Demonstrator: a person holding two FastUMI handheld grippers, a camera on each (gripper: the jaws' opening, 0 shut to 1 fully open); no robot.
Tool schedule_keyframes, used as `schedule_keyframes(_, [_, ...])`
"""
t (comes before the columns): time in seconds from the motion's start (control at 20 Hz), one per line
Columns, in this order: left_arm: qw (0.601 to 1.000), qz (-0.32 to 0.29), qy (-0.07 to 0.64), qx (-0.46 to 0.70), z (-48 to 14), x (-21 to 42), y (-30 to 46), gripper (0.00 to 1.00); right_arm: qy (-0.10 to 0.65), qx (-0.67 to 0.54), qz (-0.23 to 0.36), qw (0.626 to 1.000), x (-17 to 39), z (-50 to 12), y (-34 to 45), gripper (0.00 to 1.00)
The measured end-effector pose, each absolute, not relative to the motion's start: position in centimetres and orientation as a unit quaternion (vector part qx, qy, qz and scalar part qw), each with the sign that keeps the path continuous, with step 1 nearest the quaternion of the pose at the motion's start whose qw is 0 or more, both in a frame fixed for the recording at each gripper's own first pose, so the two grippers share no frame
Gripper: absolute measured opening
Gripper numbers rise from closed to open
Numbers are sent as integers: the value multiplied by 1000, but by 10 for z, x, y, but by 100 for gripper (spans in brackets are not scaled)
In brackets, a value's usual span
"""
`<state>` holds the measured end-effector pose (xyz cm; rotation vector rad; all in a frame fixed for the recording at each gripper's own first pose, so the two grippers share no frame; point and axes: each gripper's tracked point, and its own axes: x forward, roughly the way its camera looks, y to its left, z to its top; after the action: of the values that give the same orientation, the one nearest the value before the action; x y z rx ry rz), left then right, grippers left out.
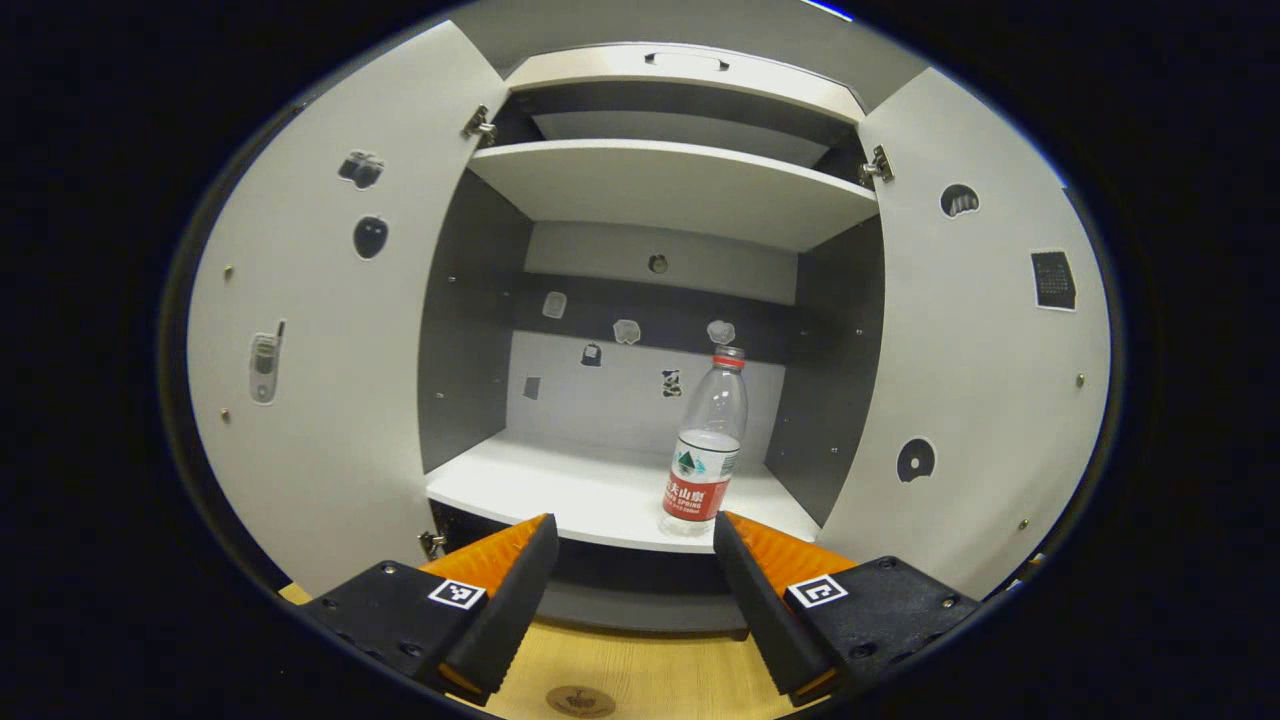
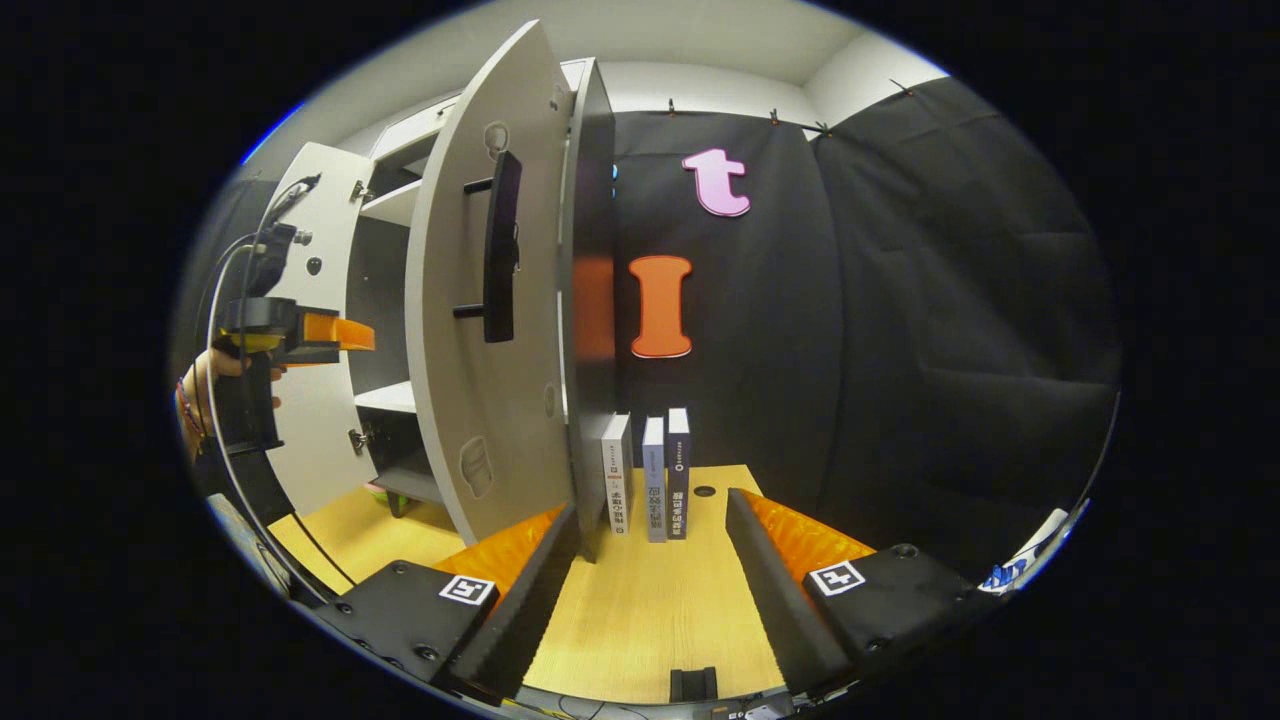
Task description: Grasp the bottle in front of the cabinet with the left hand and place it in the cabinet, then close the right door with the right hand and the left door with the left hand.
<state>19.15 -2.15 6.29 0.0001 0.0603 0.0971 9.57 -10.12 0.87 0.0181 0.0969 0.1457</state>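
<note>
Fingers of the left gripper (image 1: 636,555) spread wide, nothing between them; the bottle (image 1: 705,448) stands upright just beyond the tips, on the lower shelf (image 1: 560,490) of the cabinet (image 1: 680,75), near its front edge and toward the right. Placement looks done; the spread gap suits backing off without tipping it. Both doors open: left door (image 1: 320,330), right door (image 1: 975,330). Right gripper (image 2: 650,545) also wide and empty, low over the table (image 2: 650,610), its left finger near the right door's outer face, likely staged to push it shut. Books (image 2: 648,475) stand beside the cabinet wall, clear of the swing.
</note>
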Motion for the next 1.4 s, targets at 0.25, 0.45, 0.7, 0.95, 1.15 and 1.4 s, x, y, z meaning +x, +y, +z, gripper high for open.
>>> schedule_keyframes(0.25, [998,55,31,-27,52,125,-5,95,40,-14,72,996,113,19,-82,97])
schedule_keyframes(0.45, [998,25,33,-40,50,92,1,95,48,5,61,997,124,23,-67,97])
schedule_keyframes(0.7, [997,-9,51,-64,37,81,26,95,40,7,33,999,125,24,-48,97])
schedule_keyframes(0.95, [998,-23,50,-33,39,82,62,95,28,-2,-4,1000,118,25,-40,95])
schedule_keyframes(1.15, [998,-34,42,-12,50,86,76,95,22,7,-12,1000,119,28,-34,95])
schedule_keyframes(1.4, [998,-45,38,-29,49,90,81,95,22,6,-14,1000,118,29,-17,95])
